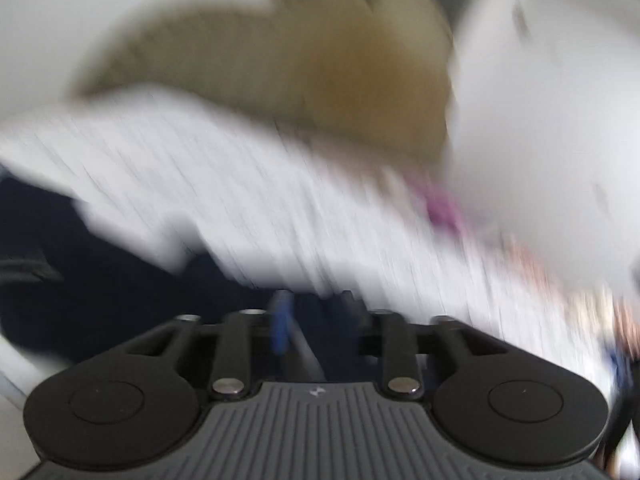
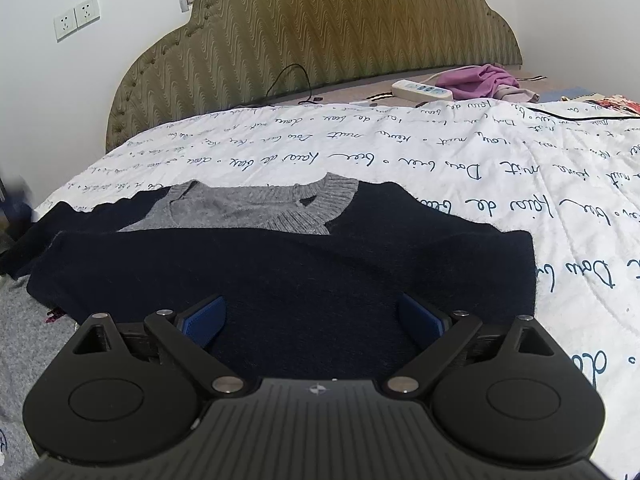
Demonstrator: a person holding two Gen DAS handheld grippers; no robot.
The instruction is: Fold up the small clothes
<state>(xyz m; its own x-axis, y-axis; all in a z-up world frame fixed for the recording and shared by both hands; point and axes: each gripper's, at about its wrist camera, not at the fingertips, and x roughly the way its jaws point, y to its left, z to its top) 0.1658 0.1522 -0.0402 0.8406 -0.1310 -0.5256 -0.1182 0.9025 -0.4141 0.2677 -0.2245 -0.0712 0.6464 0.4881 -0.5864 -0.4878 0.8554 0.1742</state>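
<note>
A small navy sweater (image 2: 304, 276) with a grey knit collar (image 2: 280, 204) lies on the white quilt (image 2: 460, 160) with blue script. My right gripper (image 2: 312, 320) is open, its blue pads (image 2: 204, 316) spread wide just above the sweater's near part. The left wrist view is heavily motion-blurred. My left gripper (image 1: 312, 320) has its fingers close together over dark navy cloth (image 1: 120, 272), with a blue pad (image 1: 280, 324) showing; whether it pinches the cloth is unclear.
A padded olive headboard (image 2: 340, 28) stands behind the bed. A white power strip (image 2: 422, 90), a black cable (image 2: 296, 76) and a purple cloth (image 2: 480, 80) lie near it. Wall sockets (image 2: 76, 16) are at the left. A grey cloth (image 2: 28, 340) lies at my near left.
</note>
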